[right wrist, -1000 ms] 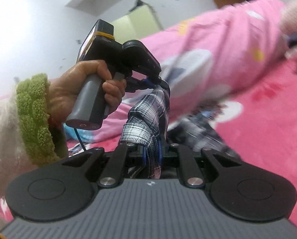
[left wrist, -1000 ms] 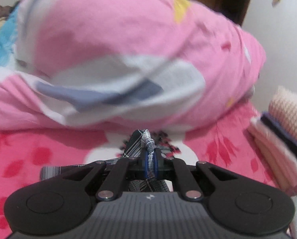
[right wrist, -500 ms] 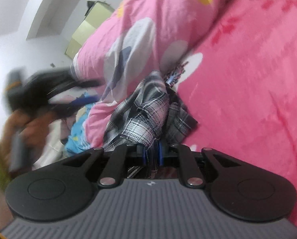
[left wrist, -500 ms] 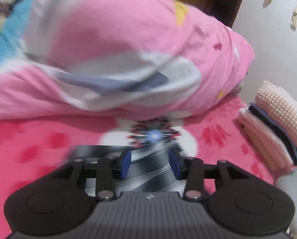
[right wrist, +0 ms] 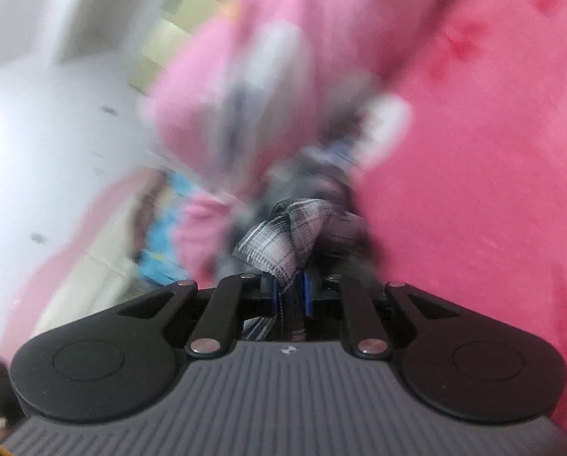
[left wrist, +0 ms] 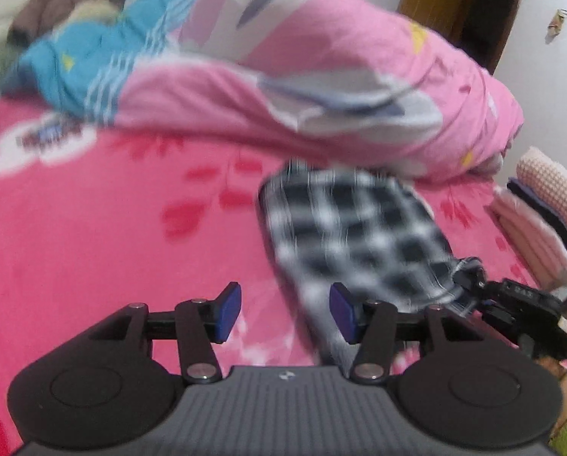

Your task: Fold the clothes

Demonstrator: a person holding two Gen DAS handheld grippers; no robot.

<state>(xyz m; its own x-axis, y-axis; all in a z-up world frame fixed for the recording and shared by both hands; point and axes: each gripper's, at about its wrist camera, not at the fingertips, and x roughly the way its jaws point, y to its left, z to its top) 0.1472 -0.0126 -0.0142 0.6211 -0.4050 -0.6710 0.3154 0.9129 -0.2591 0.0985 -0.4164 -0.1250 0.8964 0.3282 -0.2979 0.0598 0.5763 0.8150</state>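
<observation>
Since a second ago the left gripper [left wrist: 285, 313] has let go of the plaid garment [left wrist: 355, 235] and swung off to the left of it; we now see the cloth spread flat on the pink bedsheet [left wrist: 105, 235] rather than bunched between its pads. Largest first: the bedsheet fills the foreground, and a rolled pink quilt [left wrist: 321, 76] lies across the far side, just behind the garment. A stack of folded clothes [left wrist: 542, 220] sits at the right edge, apart from the garment. The garment lies to the right of centre, blurred. The left gripper's jaws are opening, with only sheet showing between the blue pads [left wrist: 228, 311]. The right gripper [right wrist: 291, 292] pinches the garment's near right corner [right wrist: 283, 243]; its jaws are opening slightly, cloth still between them and touching both pads.
</observation>
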